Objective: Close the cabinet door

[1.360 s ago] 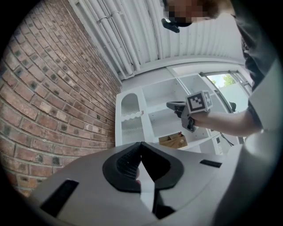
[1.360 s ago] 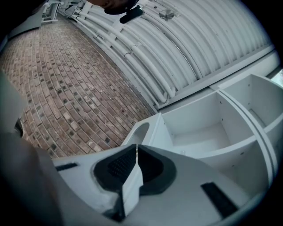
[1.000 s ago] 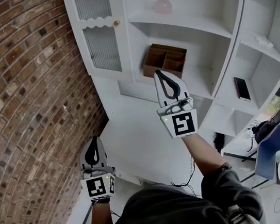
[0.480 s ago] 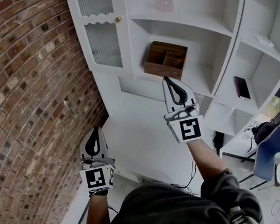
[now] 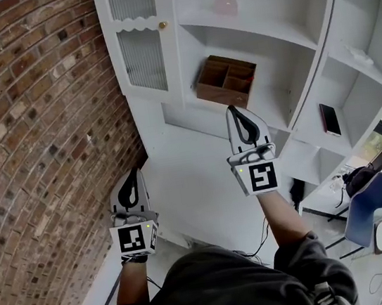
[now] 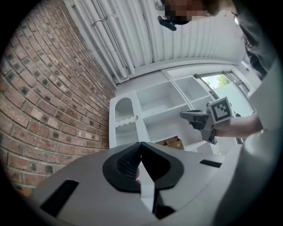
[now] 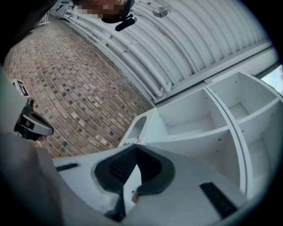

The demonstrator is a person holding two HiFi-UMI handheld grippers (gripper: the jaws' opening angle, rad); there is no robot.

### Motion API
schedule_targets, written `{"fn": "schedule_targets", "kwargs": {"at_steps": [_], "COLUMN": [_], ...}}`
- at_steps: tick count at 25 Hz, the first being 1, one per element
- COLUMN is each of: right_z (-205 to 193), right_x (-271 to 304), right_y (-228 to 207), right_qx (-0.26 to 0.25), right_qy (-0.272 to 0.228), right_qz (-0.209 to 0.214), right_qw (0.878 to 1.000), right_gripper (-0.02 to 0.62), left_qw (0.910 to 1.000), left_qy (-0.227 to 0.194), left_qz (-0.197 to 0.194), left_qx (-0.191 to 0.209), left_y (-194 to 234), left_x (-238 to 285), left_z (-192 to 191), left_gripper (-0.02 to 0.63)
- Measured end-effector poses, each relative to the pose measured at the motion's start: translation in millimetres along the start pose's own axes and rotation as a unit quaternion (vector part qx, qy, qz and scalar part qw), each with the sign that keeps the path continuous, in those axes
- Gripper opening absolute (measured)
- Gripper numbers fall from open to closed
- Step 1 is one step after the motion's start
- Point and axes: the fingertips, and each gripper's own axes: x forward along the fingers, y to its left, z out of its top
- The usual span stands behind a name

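While hanging in open air before the white cabinet (image 5: 179,65), touching nothing: right gripper (image 5: 235,112), jaws pressed together and empty, tips in the head view just under the wooden box (image 5: 226,81) on its shelf. Lower and further left, near the brick wall (image 5: 37,171): left gripper (image 5: 134,174), jaws likewise closed tip to tip on nothing, well apart from the cabinet's left edge. At the cabinet's upper left corner: cabinet door (image 5: 141,59) with ribbed panels, seemingly flush with the frame, brass knob (image 5: 163,25) at its right edge beside the open shelves. Free room between both grippers and the cabinet front; wall close along the left side. On the top shelf, a pink vase (image 5: 225,2); on a right-hand shelf, near its front edge, a dark flat phone (image 5: 329,119).
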Motion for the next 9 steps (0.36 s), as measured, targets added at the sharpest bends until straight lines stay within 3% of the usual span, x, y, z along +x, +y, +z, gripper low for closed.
{"fn": "schedule_targets", "kwargs": {"at_steps": [9], "right_z": [-0.3], "right_x": [2.2], "right_y": [-1.3], "right_qx": [-0.004], "right_qy": [-0.002], "right_qz": [0.005], "right_qw": [1.000], "right_gripper": [-0.002], "left_qw": [1.0000], "left_qy": [-0.004], "left_qz": [0.001], "left_qx": [0.000], "left_y": [-0.9], "left_x": [3.1], "left_z": [4.0], "left_gripper": [0.003]}}
